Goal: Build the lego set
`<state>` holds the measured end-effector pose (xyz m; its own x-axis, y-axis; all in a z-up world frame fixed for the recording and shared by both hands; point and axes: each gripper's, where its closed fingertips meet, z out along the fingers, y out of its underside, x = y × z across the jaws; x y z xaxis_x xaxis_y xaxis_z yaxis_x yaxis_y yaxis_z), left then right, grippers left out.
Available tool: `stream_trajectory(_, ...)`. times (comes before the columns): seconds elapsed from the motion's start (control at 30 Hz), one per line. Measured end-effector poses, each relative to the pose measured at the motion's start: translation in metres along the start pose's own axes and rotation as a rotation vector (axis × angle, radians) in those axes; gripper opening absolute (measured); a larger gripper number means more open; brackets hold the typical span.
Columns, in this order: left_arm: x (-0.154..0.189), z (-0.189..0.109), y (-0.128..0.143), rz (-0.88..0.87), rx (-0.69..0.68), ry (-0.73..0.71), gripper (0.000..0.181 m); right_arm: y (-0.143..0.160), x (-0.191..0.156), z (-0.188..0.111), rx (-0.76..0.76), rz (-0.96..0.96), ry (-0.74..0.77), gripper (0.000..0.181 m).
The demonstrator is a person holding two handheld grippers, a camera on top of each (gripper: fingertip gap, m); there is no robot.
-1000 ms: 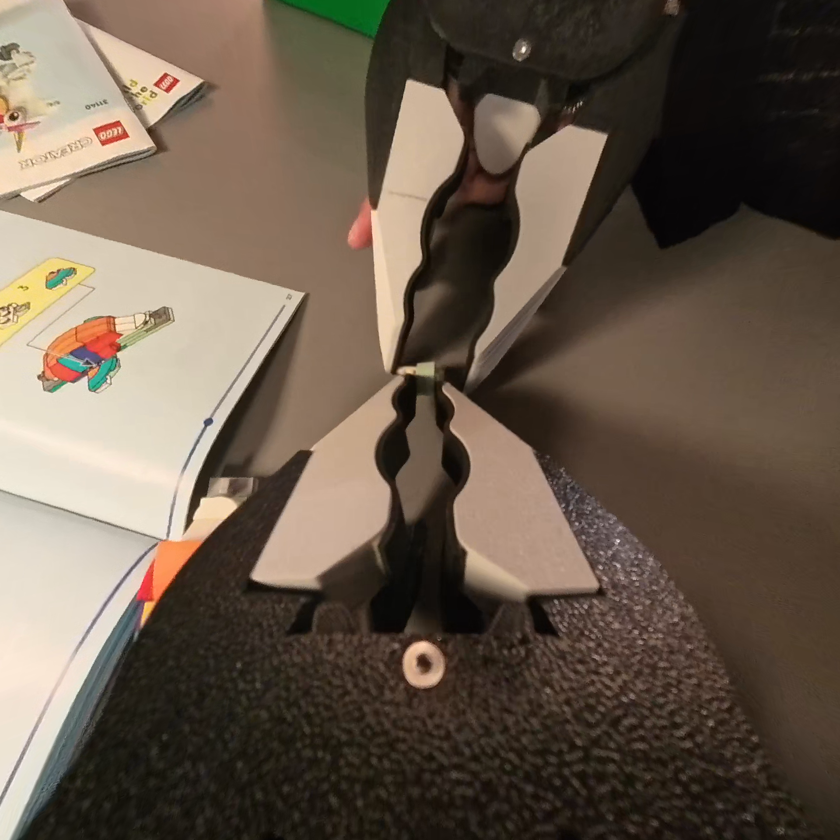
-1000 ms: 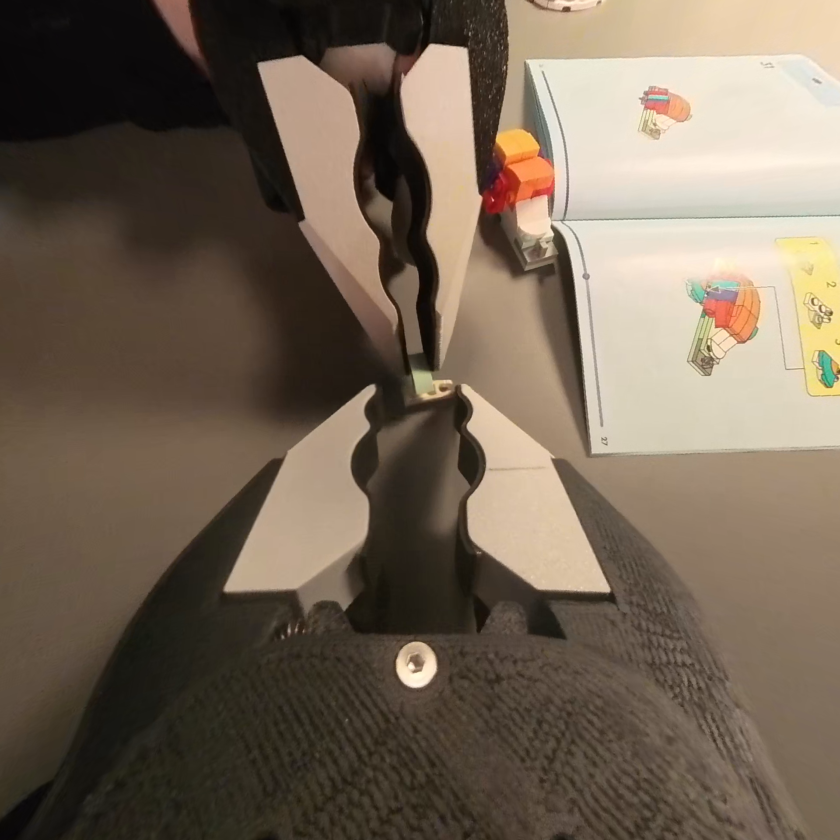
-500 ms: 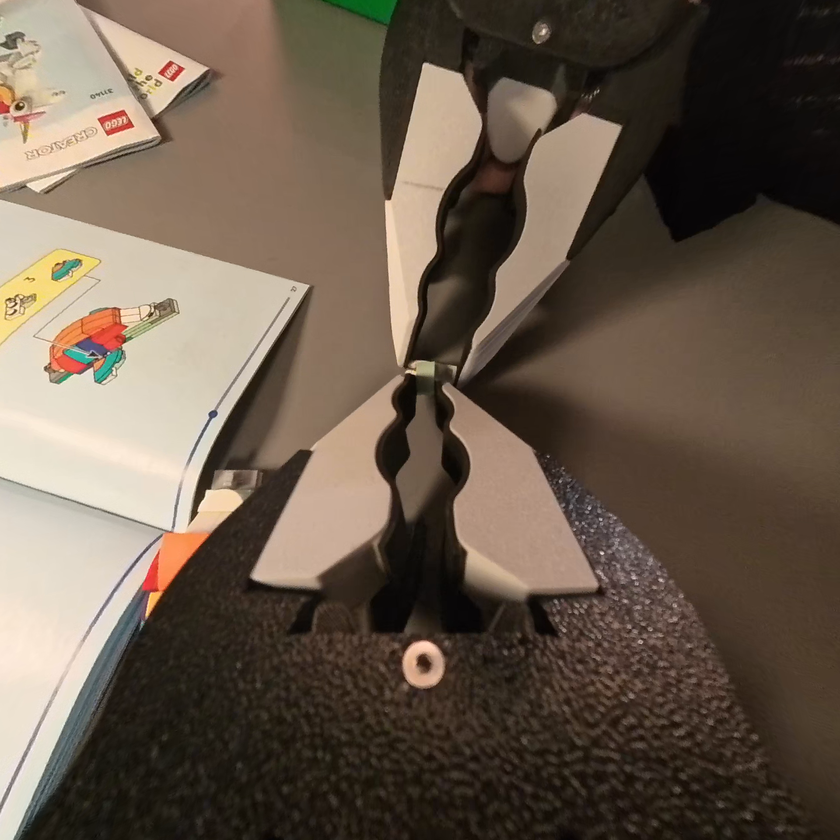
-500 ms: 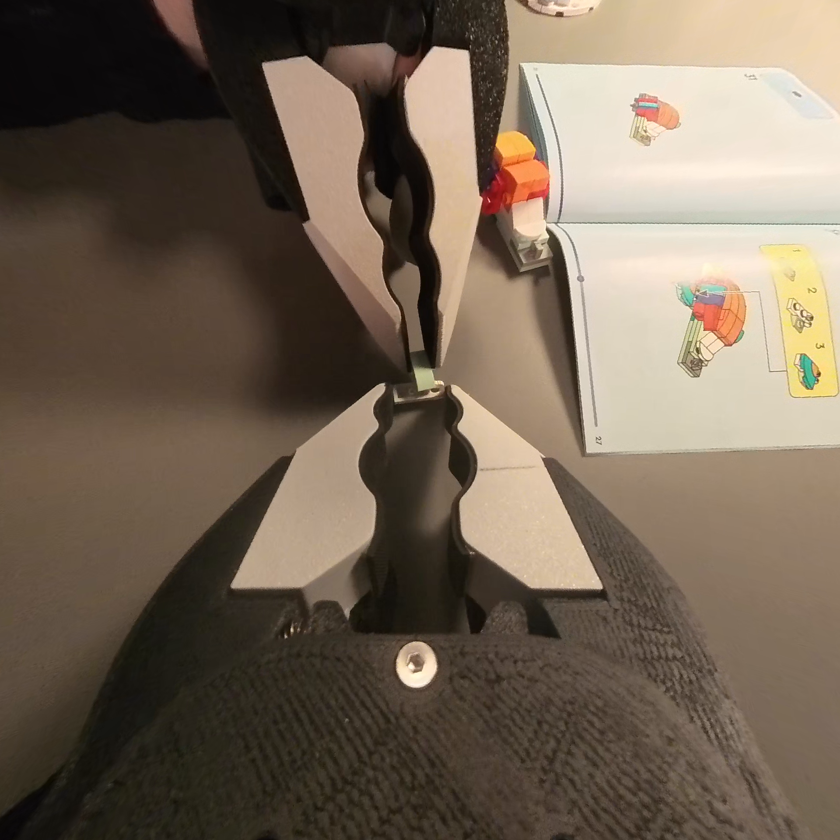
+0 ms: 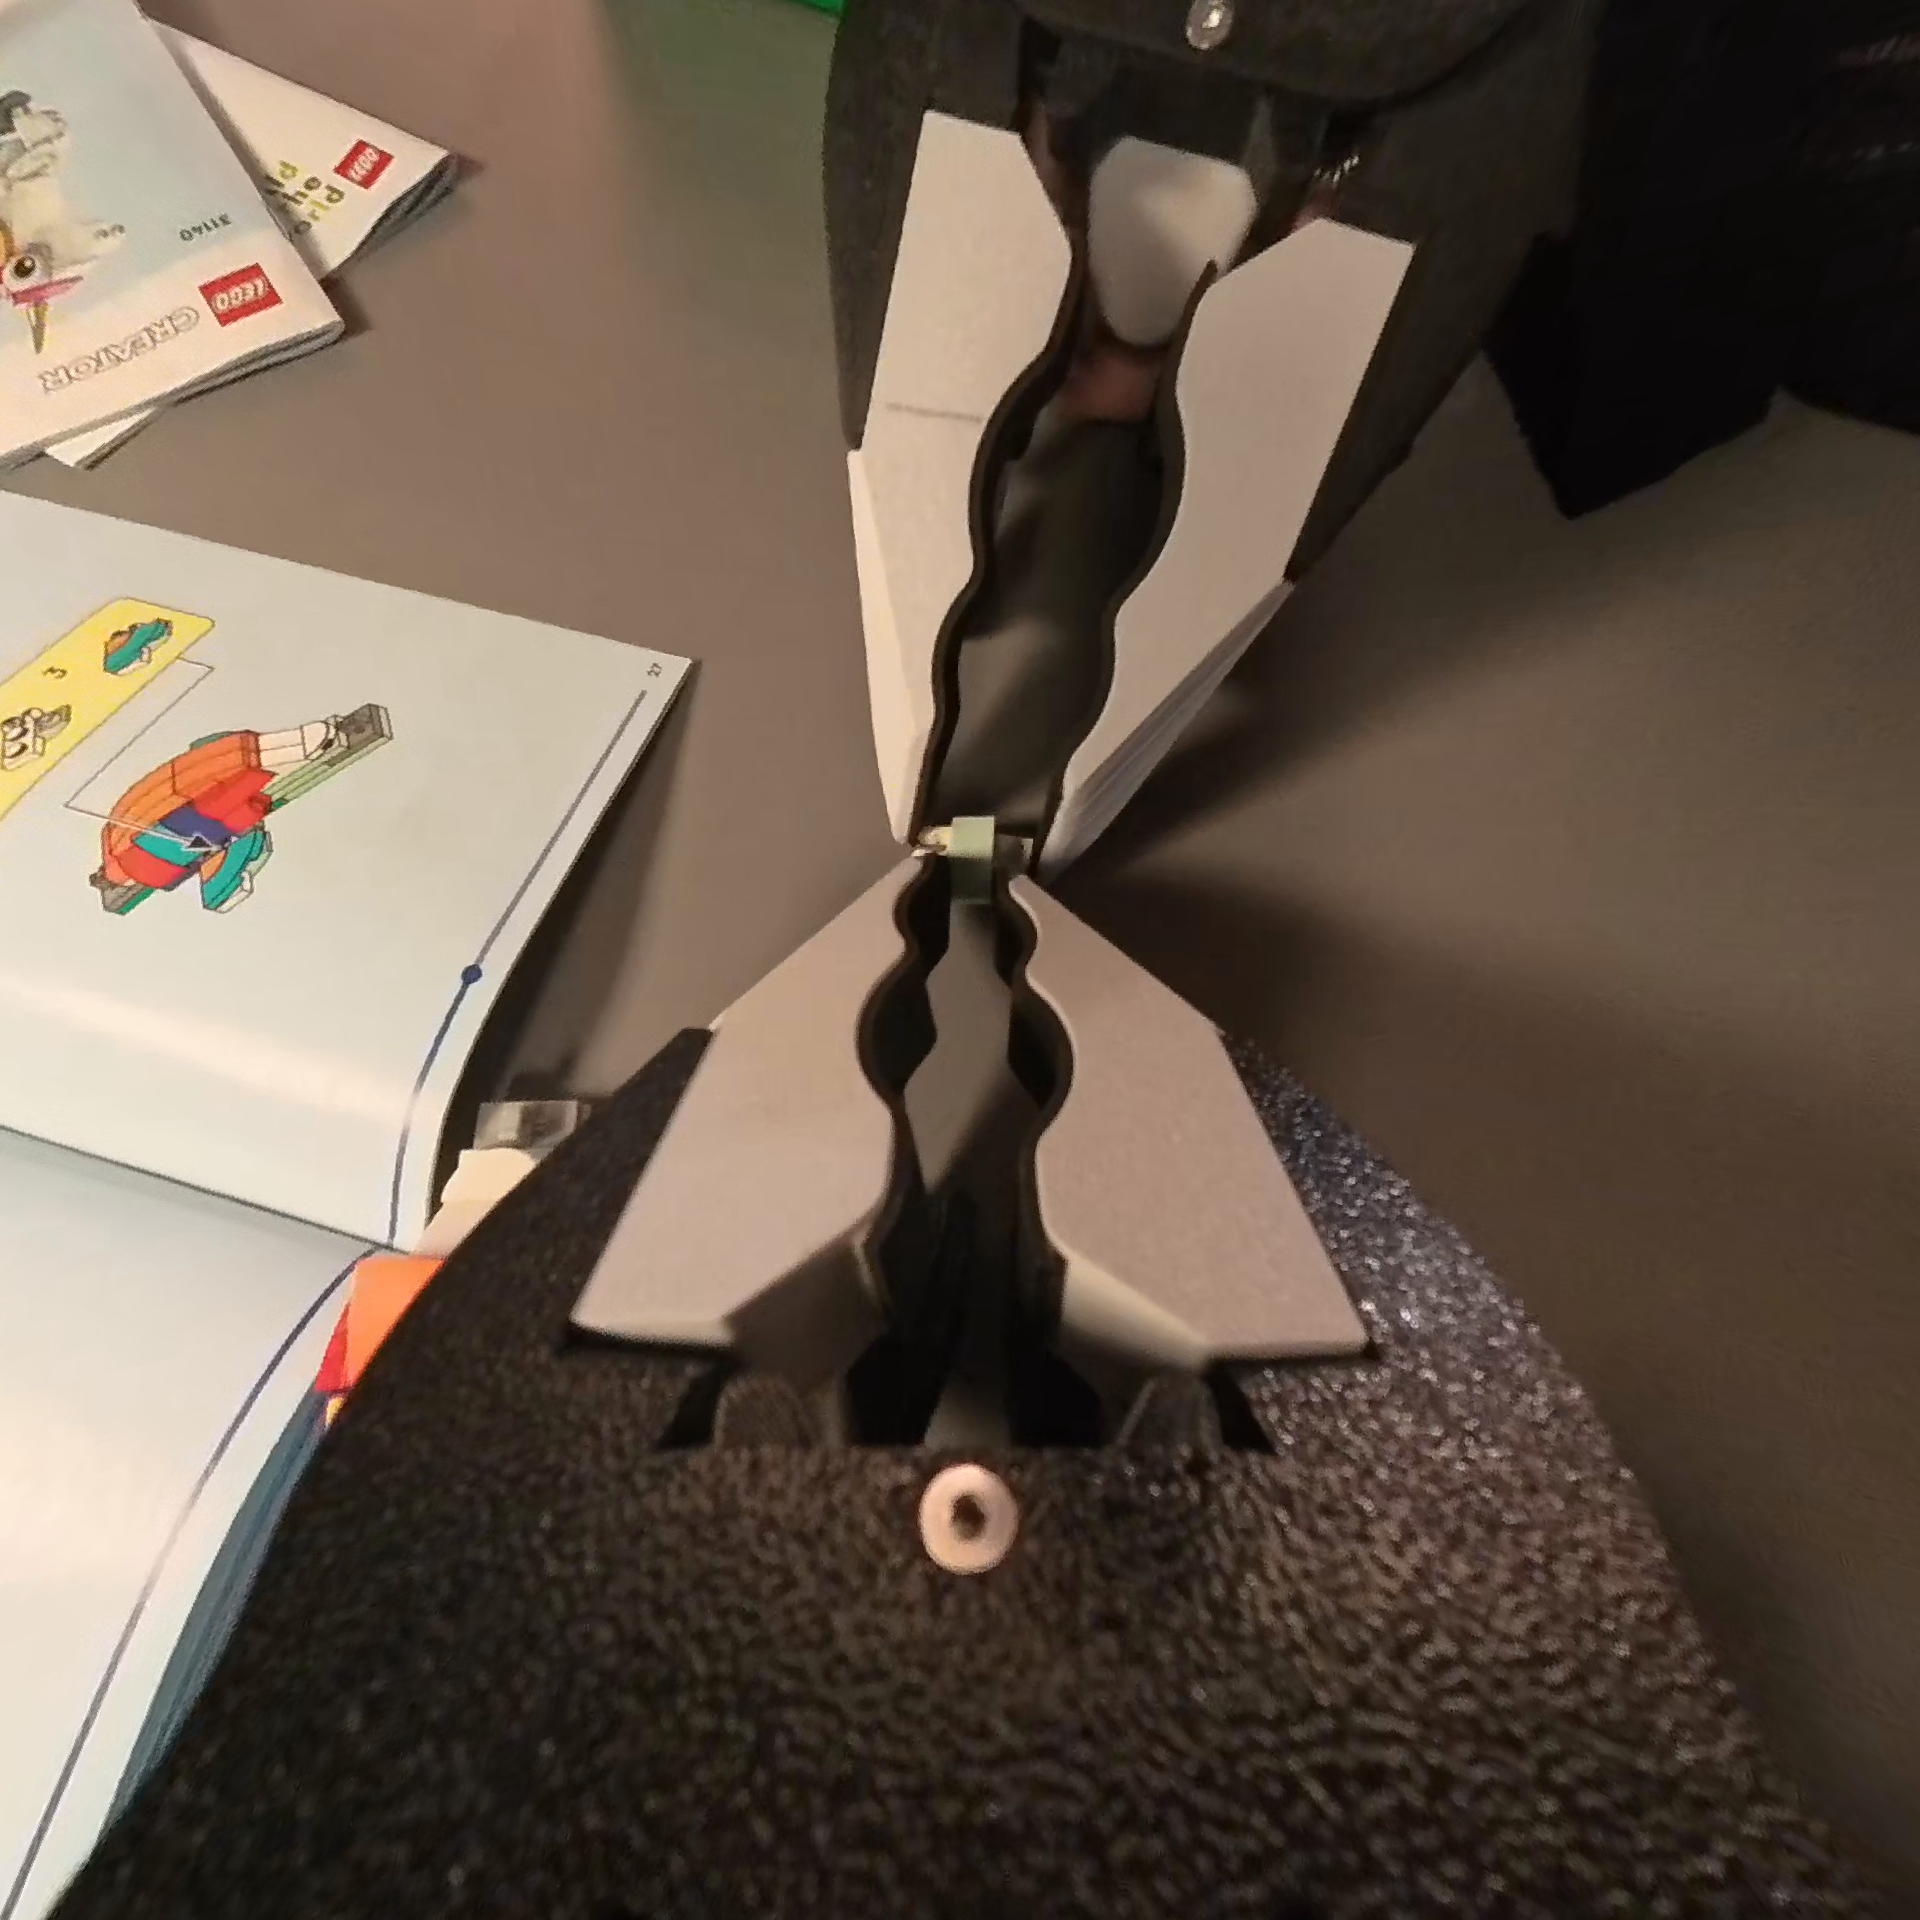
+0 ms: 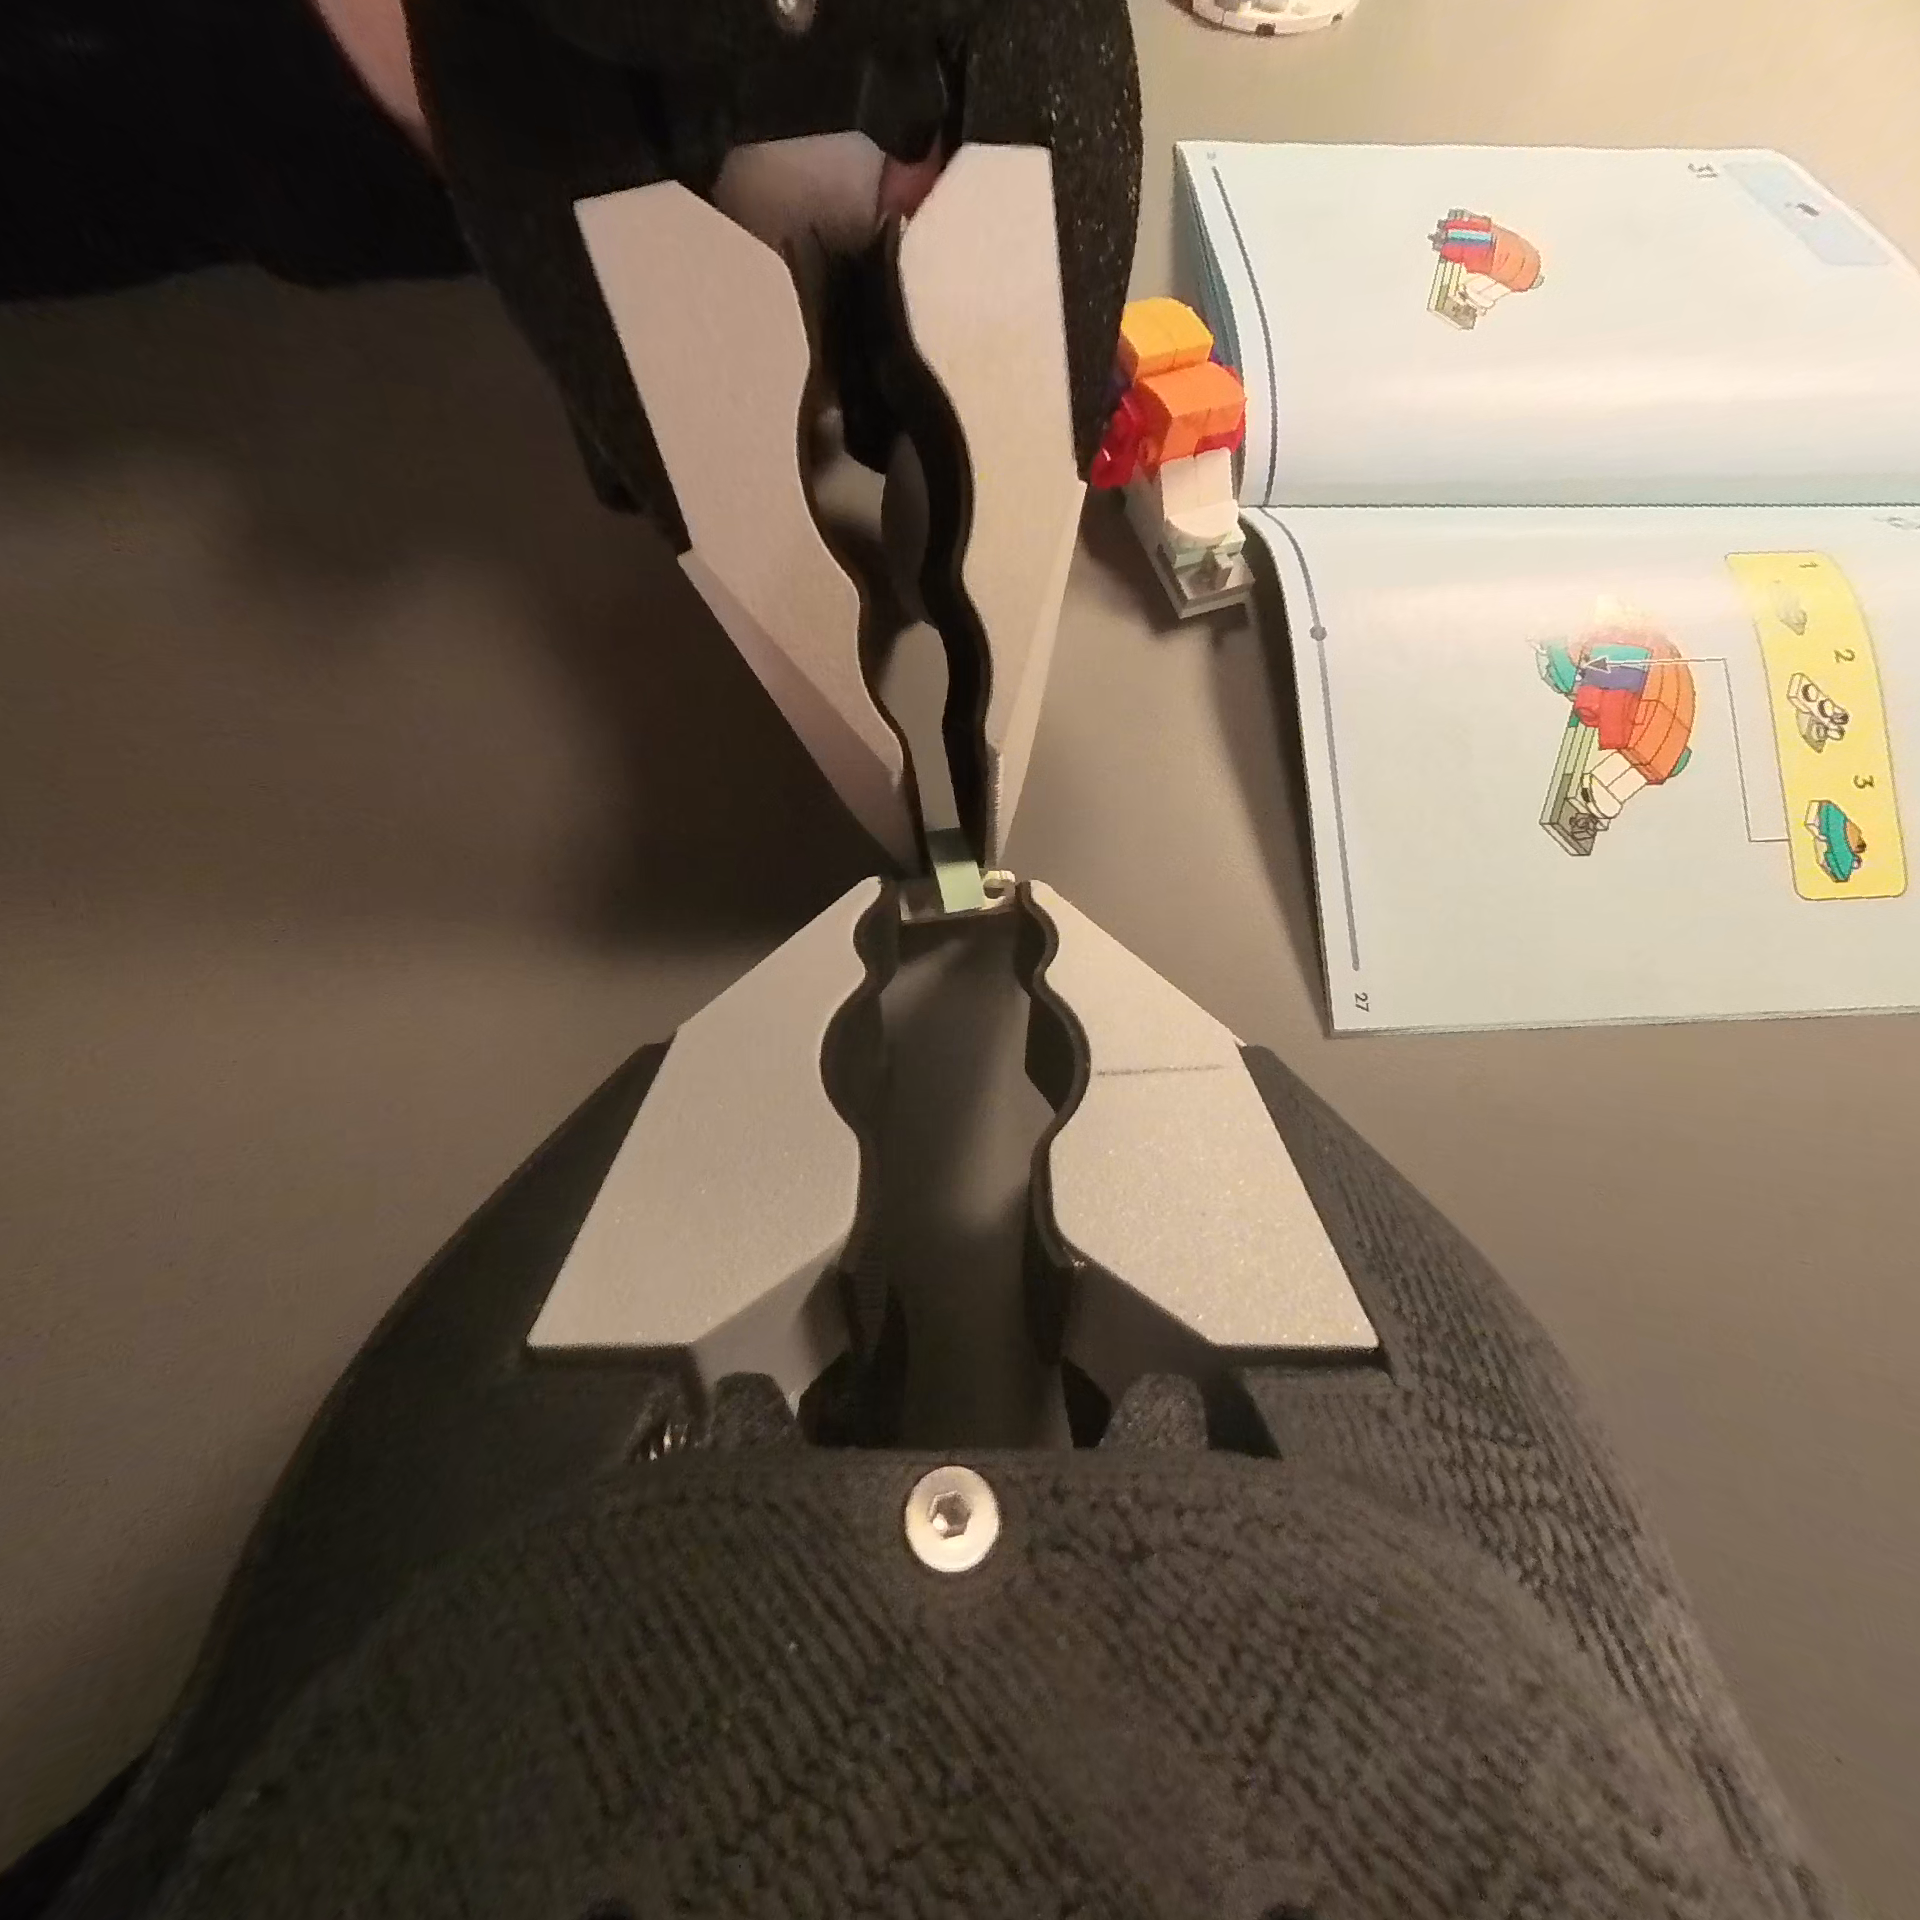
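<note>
My left gripper (image 5: pixel 968 883) is shut on a small pale green piece (image 5: pixel 974 854). My right gripper (image 6: pixel 956 902) is shut on a small grey-and-white piece (image 6: pixel 914 902). The two grippers meet tip to tip above the table, and the green piece (image 6: pixel 231 868) touches the grey-and-white piece (image 5: pixel 935 840). The right gripper comes in from the top of the left wrist view, the left gripper (image 6: pixel 948 831) from the top of the right wrist view. A partly built orange, red and white model (image 6: pixel 1184 436) stands by the open instruction booklet (image 6: pixel 1558 748).
The open booklet (image 5: pixel 312 831) lies to the left, with the model (image 5: pixel 488 1174) half hidden behind my left gripper's body. Two closed booklets (image 5: pixel 156 260) lie at the far left. A white round part (image 6: pixel 1268 8) sits at the far table edge. The table is grey. Less than 4 cm separates the two grippers' tips.
The two grippers have stayed tip to tip and closed in slightly. The green piece now sits tighter against the grey-and-white piece. Both views have shifted a little.
</note>
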<state>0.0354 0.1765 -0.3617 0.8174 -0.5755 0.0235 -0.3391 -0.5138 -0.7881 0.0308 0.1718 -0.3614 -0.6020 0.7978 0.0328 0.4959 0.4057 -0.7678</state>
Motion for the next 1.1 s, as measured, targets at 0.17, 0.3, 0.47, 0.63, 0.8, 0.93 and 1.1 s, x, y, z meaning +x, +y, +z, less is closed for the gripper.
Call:
stream_trajectory(0.17,0.0,0.0,0.0,0.003,0.001,-0.006,0.006,0.0,0.0,0.0,0.003,0.003,-0.001,0.022)
stream_trajectory(0.3,0.0,0.0,0.0,0.003,0.001,-0.005,0.006,-0.006,-0.003,-0.005,0.055,0.003,-0.022,0.024)
stream_trajectory(0.47,0.0,0.0,0.0,0.004,0.001,0.0,0.006,-0.012,0.001,-0.013,0.114,0.066,-0.039,0.012)
stream_trajectory(0.63,0.001,-0.001,0.0,0.005,0.0,0.004,0.006,-0.003,0.001,-0.005,0.04,0.04,-0.02,0.01)
stream_trajectory(0.8,0.001,-0.002,0.001,0.01,0.001,0.002,0.007,-0.002,-0.001,-0.004,0.029,0.035,-0.026,0.008)
stream_trajectory(0.93,0.002,-0.002,0.001,0.01,0.001,0.008,0.007,-0.002,-0.002,-0.004,0.029,0.025,-0.029,0.008)
stream_trajectory(1.1,0.002,-0.003,0.0,0.033,0.01,-0.019,0.007,-0.002,-0.003,-0.004,0.029,0.02,-0.032,0.007)
